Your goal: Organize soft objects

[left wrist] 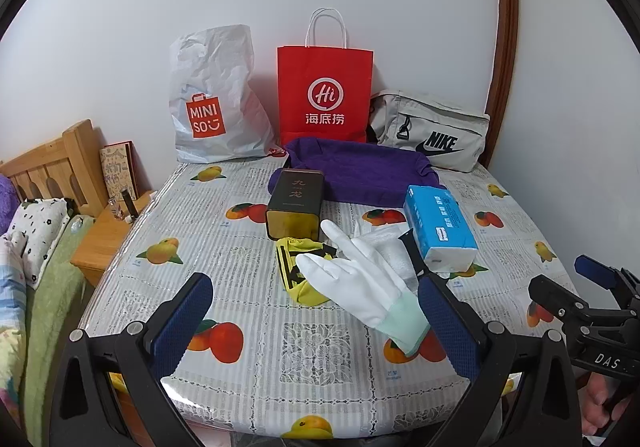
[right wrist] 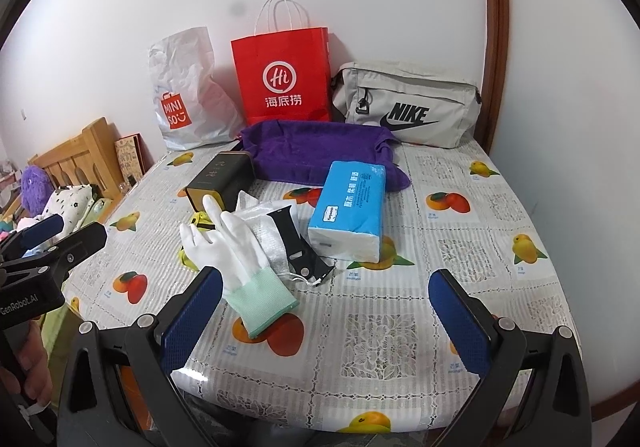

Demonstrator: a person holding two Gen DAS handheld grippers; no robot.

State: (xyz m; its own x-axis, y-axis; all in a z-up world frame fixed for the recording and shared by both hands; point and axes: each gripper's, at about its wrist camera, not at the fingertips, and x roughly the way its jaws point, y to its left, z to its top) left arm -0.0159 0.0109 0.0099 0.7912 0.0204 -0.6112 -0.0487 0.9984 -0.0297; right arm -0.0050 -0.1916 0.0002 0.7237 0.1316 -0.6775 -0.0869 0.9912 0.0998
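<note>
A white glove [left wrist: 360,283] with a mint cuff lies palm up on the fruit-print tablecloth [left wrist: 248,207], overlapping a yellow-and-black sock [left wrist: 300,275]. Behind them a purple towel [left wrist: 360,171] is spread out. My left gripper [left wrist: 316,327] hovers open near the table's front edge, its right finger beside the glove's cuff. My right gripper [right wrist: 326,323] is open too, with the glove [right wrist: 236,251] at its left finger. The sock [right wrist: 198,225] is mostly hidden there, and the towel [right wrist: 316,151] lies at the back. Each gripper shows in the other's view: right [left wrist: 572,283], left [right wrist: 68,231].
A black tin [left wrist: 296,203], a blue tissue pack [left wrist: 440,231] and a black watch strap [right wrist: 296,243] on clear wrapping lie mid-table. A white Miniso bag [left wrist: 212,99], a red paper bag [left wrist: 324,91] and a grey Nike bag [left wrist: 432,131] stand against the wall. A bed [left wrist: 36,239] is at the left.
</note>
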